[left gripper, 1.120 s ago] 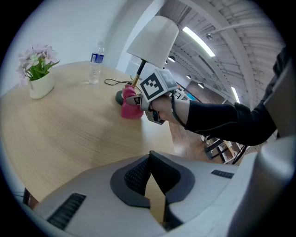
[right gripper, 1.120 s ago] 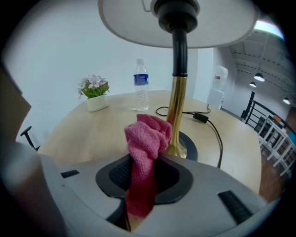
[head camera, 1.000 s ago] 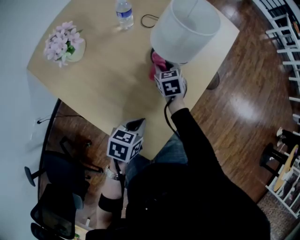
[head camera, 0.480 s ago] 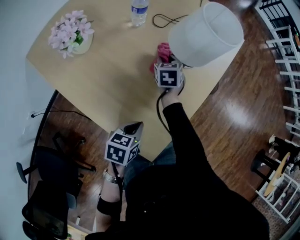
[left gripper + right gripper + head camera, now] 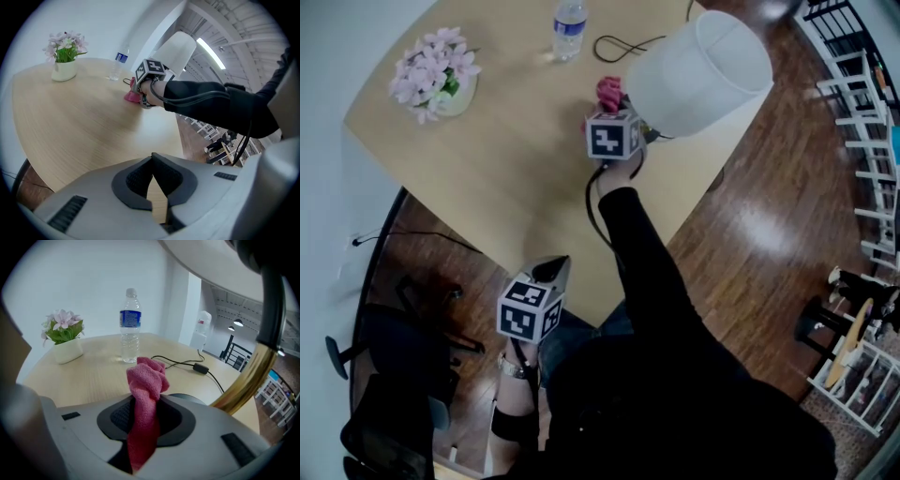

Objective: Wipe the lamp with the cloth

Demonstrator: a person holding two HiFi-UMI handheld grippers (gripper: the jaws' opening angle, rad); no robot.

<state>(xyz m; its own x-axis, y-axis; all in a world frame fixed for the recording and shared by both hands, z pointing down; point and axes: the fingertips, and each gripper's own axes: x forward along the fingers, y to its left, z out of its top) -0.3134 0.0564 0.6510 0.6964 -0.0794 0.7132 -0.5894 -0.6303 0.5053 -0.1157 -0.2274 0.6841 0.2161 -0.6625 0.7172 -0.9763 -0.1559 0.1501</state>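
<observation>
Mid-wipe, my right claw point(image 5: 143, 420) pinches the pink cloth point(image 5: 146, 378) beside the lamp point(image 5: 248, 376); next, I'd press it against its stem.

We find no text that can be read anywhere in these views. The water bottle point(image 5: 130, 326) on the desk point(image 5: 93, 376) wears a blue label point(image 5: 130, 317) with pale print on it, but the print is too small and blurred for us to make out a brand or a word. The right marker cube point(image 5: 612, 137) and the left marker cube point(image 5: 528, 309) bear only black-and-white square patterns, with no letters or digits.
</observation>
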